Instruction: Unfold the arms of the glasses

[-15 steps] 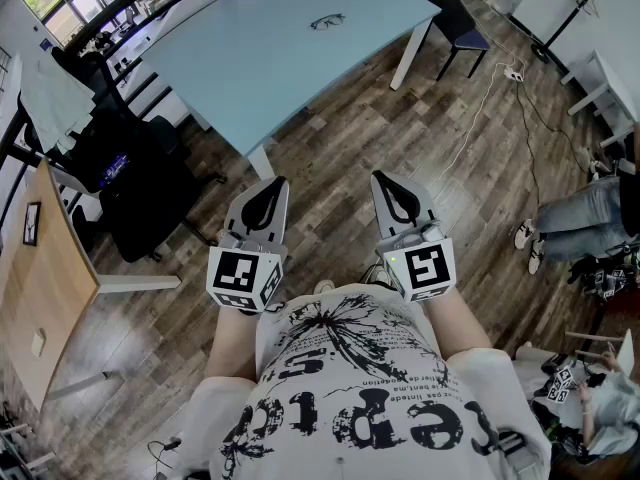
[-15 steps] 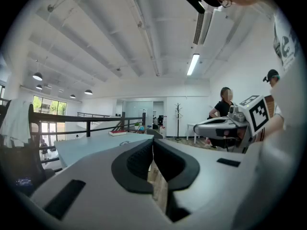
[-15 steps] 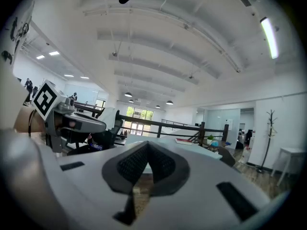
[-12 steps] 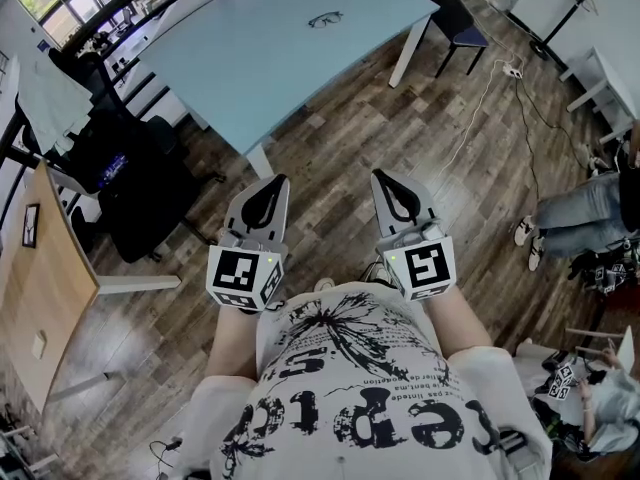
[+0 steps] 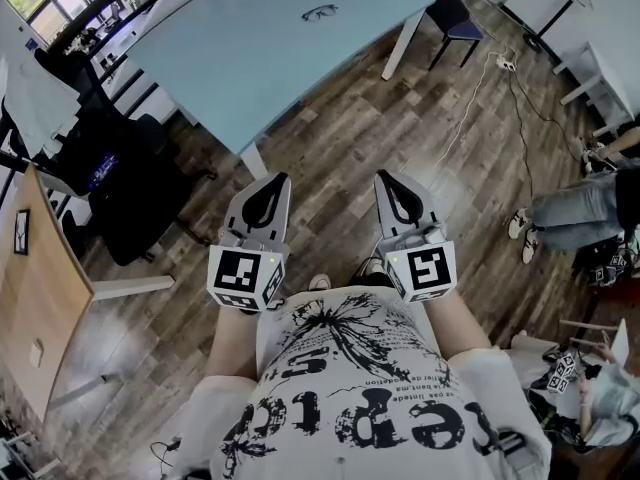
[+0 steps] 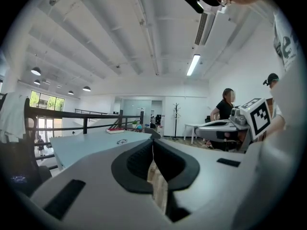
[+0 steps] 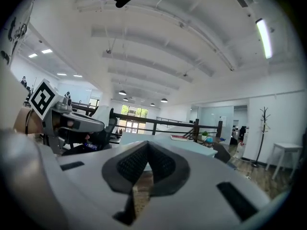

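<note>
Left gripper (image 5: 268, 190) and right gripper (image 5: 395, 190), jaws pressed together and empty, are hovering over wood floor (image 5: 400, 118). Black chair (image 5: 130, 188) is flanking the pale blue table (image 5: 250, 68). Dark-framed glasses (image 5: 320, 12) are lying far off on its top, detail too small to tell.

Bare wooden floor (image 5: 340, 158) lies open from the left gripper (image 5: 272, 186) and right gripper (image 5: 388, 184), both closed on nothing, to the near corner of the light-blue table (image 5: 250, 68). The tabletop is bare around the glasses (image 5: 319, 12), which are set toward its far side. On the left, room is taken up by a black office chair (image 5: 130, 188) and a wooden desk (image 5: 40, 298). On the right, a white cable (image 5: 470, 118) is trailed across the floor, with a seated person's legs (image 5: 570, 213) beyond it. A dark chair (image 5: 455, 18) is placed at the table's far right.
</note>
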Demonstrator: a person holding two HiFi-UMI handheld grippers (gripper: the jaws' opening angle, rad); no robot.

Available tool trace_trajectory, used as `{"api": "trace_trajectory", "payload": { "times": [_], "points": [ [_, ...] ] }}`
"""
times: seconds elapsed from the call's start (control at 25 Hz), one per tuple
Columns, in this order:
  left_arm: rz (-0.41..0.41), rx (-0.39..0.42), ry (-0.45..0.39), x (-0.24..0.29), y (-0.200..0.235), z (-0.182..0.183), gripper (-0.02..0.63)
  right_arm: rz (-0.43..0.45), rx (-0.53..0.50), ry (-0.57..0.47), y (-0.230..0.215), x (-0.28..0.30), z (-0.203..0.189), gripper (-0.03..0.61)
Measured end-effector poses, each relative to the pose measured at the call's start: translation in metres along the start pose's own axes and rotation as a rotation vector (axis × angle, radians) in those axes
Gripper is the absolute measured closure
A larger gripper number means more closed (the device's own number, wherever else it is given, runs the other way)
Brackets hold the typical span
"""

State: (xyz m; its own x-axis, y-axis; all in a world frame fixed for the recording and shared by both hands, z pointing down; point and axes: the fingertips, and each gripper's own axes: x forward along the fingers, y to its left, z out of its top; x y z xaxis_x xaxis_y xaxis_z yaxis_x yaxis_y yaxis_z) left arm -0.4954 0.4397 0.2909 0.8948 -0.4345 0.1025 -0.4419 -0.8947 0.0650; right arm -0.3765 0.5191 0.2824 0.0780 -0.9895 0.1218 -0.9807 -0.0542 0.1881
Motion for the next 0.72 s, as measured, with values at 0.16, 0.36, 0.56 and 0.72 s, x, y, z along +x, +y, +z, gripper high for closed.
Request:
{"api": "trace_trajectory", "payload": {
  "times": [0.16,0.36,0.56,0.72],
  "points": [
    [-0.014,-0.012,0.013,0.013,-0.002,-0.006,0.595,0.001,0.006,0.038,-0.006,0.006,-0.014,0.569],
    [-0.015,-0.017,0.036,0.042,-0.010,-0.013,0.595,0.014,0.014,0.050,-0.029,0.016,-0.028,0.568],
    [0.012,-0.013,0.044,0.099,-0.020,-0.012,0.595,0.046,0.005,0.042,-0.080,0.041,-0.043,0.568],
    [0.054,-0.012,0.046,0.161,-0.036,-0.006,0.595,0.084,0.000,0.037,-0.142,0.066,-0.055,0.568]
  ]
}}
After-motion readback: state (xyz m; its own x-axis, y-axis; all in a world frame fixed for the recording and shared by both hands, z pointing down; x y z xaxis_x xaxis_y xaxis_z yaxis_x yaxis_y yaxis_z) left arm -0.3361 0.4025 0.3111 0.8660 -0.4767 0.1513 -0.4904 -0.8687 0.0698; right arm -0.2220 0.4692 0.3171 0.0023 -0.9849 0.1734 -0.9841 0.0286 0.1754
